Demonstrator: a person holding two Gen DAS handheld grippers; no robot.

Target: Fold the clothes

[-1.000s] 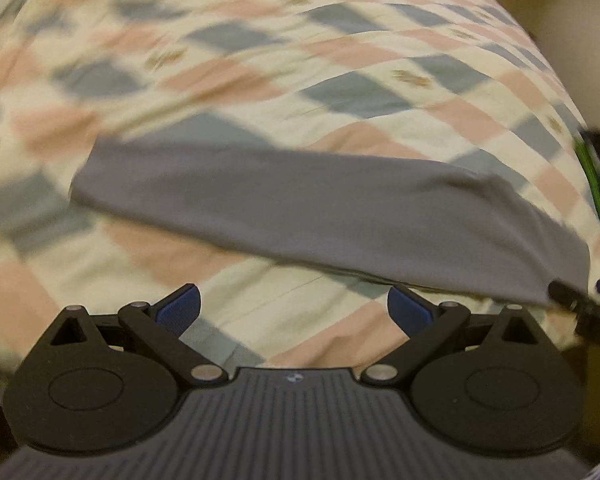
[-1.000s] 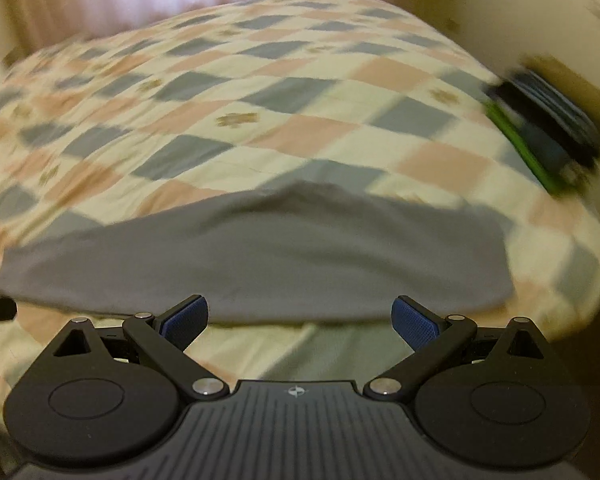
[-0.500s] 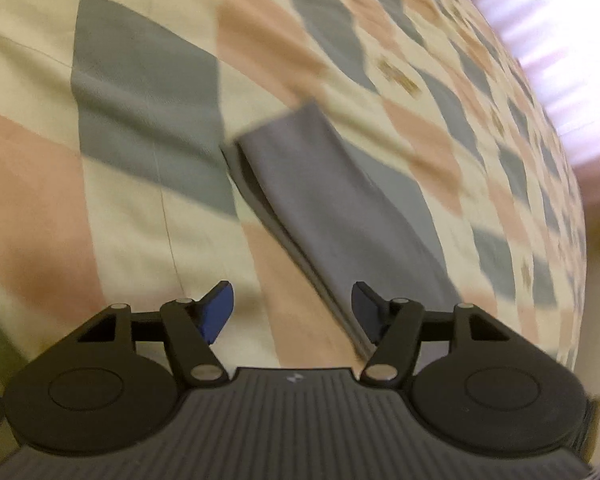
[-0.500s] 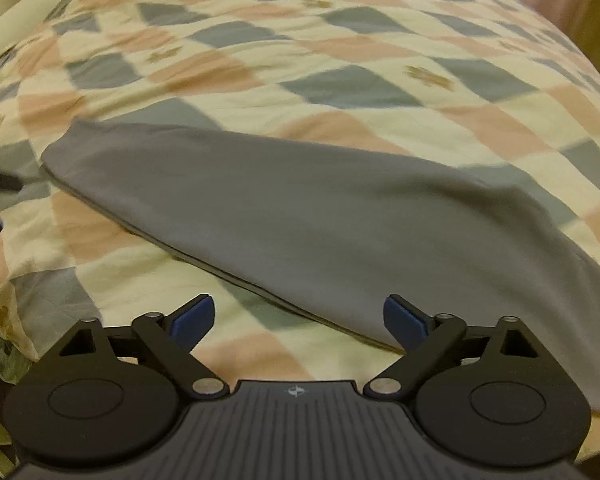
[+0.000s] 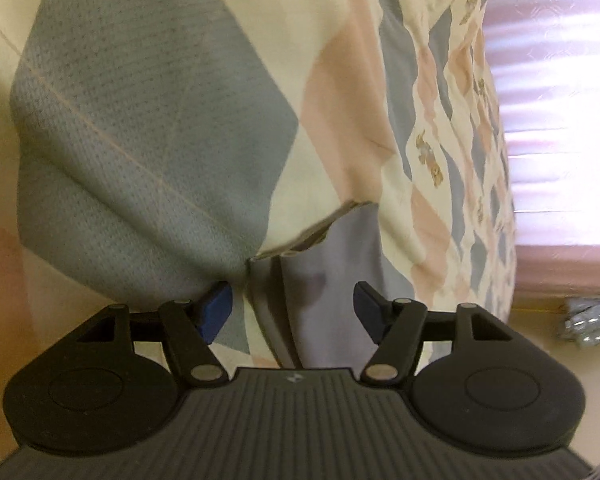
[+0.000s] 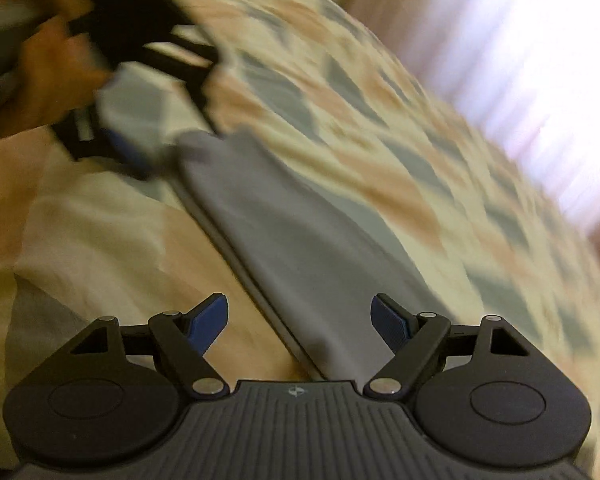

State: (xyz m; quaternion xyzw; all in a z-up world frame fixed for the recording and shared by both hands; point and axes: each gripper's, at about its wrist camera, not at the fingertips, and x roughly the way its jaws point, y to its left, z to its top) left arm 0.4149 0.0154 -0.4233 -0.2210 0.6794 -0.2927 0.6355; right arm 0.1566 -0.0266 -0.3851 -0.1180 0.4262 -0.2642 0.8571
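Observation:
A grey garment [image 6: 300, 248] lies folded into a long narrow strip on the checked bedspread [image 6: 372, 168]. In the left wrist view its end corner [image 5: 320, 276] sits between the open fingers of my left gripper [image 5: 292, 308], close to the fabric. My right gripper [image 6: 300, 320] is open at the strip's near end, its fingers straddling the cloth. In the right wrist view the left gripper [image 6: 140, 148] shows blurred at the strip's far end, held by a hand.
The bedspread [image 5: 148, 128] has grey, pink and cream diamonds and bunches up by the left finger. Bright pink curtains [image 5: 560, 120] stand beyond the bed. A silvery crumpled object [image 5: 588, 320] lies at the right edge.
Both grippers have swung to opposite ends of the grey strip and come low over it. The left gripper now has the garment's corner between its open fingers.

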